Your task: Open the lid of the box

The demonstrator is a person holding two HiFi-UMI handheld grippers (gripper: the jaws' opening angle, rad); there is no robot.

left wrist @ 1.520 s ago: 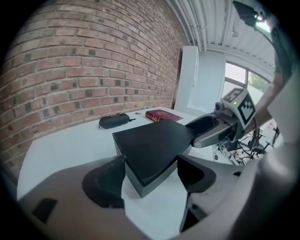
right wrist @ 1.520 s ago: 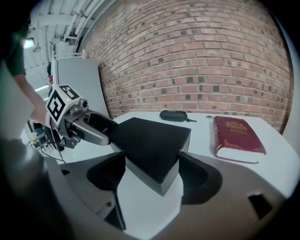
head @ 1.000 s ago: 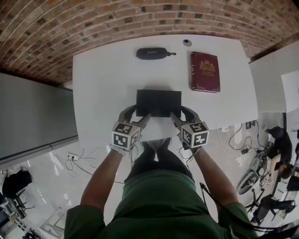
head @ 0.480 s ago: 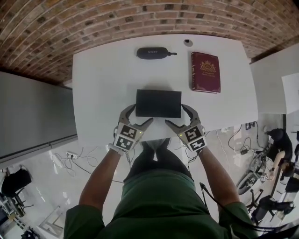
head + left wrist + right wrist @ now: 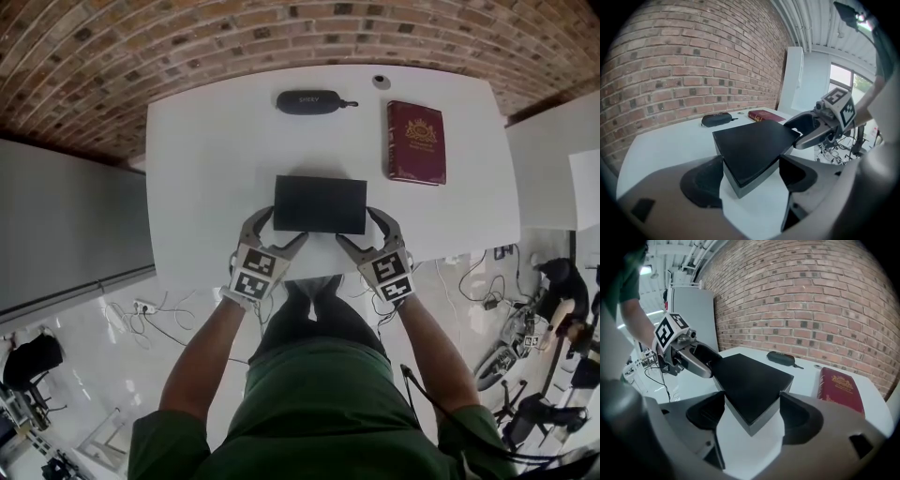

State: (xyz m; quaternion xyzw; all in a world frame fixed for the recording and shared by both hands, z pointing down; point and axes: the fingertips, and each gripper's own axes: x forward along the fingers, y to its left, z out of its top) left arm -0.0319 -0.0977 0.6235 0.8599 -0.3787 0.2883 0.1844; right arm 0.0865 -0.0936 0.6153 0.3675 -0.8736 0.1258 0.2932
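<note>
A flat black box (image 5: 320, 204) lies with its lid down near the front edge of the white table (image 5: 206, 187). My left gripper (image 5: 279, 230) straddles the box's near left corner (image 5: 740, 180), jaws spread wide, pads beside the box's sides without pressing. My right gripper (image 5: 360, 228) straddles the near right corner (image 5: 752, 420); its jaws are closing, the corner is between them, and the pads show no grip. Each gripper view also shows the other gripper: the right gripper (image 5: 811, 131) and the left gripper (image 5: 689, 357) at the box's far corners.
A dark glasses case (image 5: 311, 101) and a small round object (image 5: 380, 82) lie at the table's far edge. A red book (image 5: 416, 142) lies right of the box. Cables run over the floor below the near edge.
Both grippers' jaws have spread wider and drawn back a little from the box's near edge to its corners. The box has stayed in place with its lid down.
</note>
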